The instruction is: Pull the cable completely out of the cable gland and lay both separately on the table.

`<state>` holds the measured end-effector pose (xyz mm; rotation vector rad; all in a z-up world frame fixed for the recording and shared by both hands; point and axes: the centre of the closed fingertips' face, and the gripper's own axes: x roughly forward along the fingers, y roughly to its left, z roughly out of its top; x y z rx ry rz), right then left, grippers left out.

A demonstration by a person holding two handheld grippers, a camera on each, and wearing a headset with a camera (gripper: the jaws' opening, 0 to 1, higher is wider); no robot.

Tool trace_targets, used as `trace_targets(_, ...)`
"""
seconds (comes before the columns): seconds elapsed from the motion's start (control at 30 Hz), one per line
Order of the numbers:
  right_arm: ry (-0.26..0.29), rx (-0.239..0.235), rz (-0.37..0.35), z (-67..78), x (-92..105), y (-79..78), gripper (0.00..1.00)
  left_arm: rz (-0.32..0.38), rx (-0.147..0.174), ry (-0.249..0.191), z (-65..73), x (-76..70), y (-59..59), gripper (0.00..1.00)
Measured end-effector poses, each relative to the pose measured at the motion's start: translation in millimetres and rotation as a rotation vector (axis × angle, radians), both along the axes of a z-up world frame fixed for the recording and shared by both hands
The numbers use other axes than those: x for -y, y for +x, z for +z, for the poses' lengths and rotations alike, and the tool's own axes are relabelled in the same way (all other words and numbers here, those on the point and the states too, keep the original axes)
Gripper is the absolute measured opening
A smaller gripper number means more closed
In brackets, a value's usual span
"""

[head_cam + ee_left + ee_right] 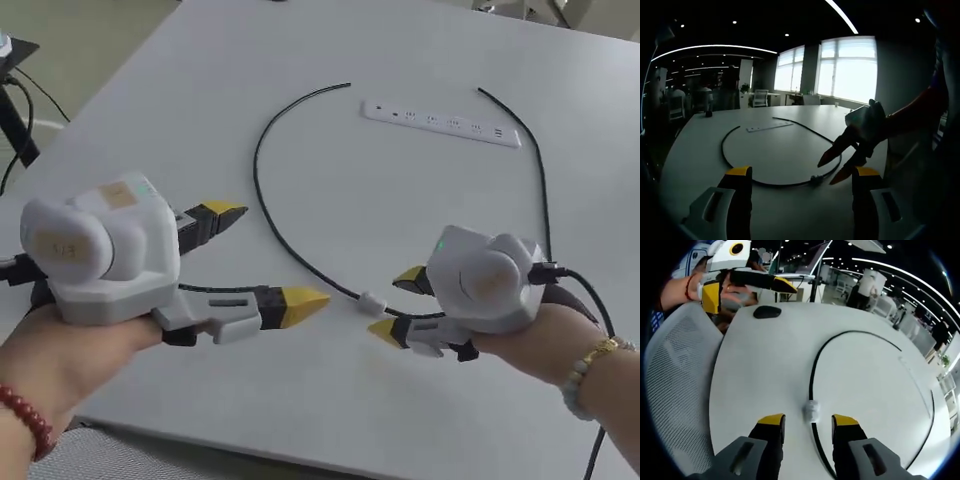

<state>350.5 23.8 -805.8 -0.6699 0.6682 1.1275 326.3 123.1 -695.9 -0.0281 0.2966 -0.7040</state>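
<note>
Saw nothing done: cable gland [372, 300] apparently still threaded on the cable [256, 175] on the table [400, 200], just ahead of right gripper [386, 305], spread wide and empty like left gripper [282, 252].

A white power strip [441, 123] is lying flat toward the far side of the pale grey table [200, 90], a grey mesh chair [675, 390] is sitting just beside the table's edge, a dark oval object [767, 312] is resting on the tabletop, and daylight is coming through tall windows [850, 72] beyond.
</note>
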Motion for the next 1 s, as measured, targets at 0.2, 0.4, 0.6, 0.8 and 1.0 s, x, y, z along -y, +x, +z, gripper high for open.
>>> trace_targets(0.2,-0.039,-0.015,0.014,-7.0,-4.1,0.9,0.29,0.003,0.006,-0.008,0.3,-0.8,-1.1,0.83)
trace_targets(0.4,-0.084,-0.025,0.025,-12.6,-3.0,5.6,0.25,0.006,0.008,-0.016,-1.0,-1.2,-1.3,0.83)
trace_targets(0.6,-0.100,-0.036,0.030,-13.5,-1.8,6.0,0.17,0.003,0.007,-0.020,-2.2,0.3,-1.5,0.82)
trace_targets(0.8,-0.110,-0.050,0.030,-17.7,-0.7,8.4,0.15,-0.001,0.007,-0.015,-3.6,2.1,-0.7,0.82)
trace_targets(1.0,-0.119,-0.061,0.033,-20.3,0.1,7.3,0.11,-0.011,0.000,-0.005,-6.7,4.9,-1.7,0.82)
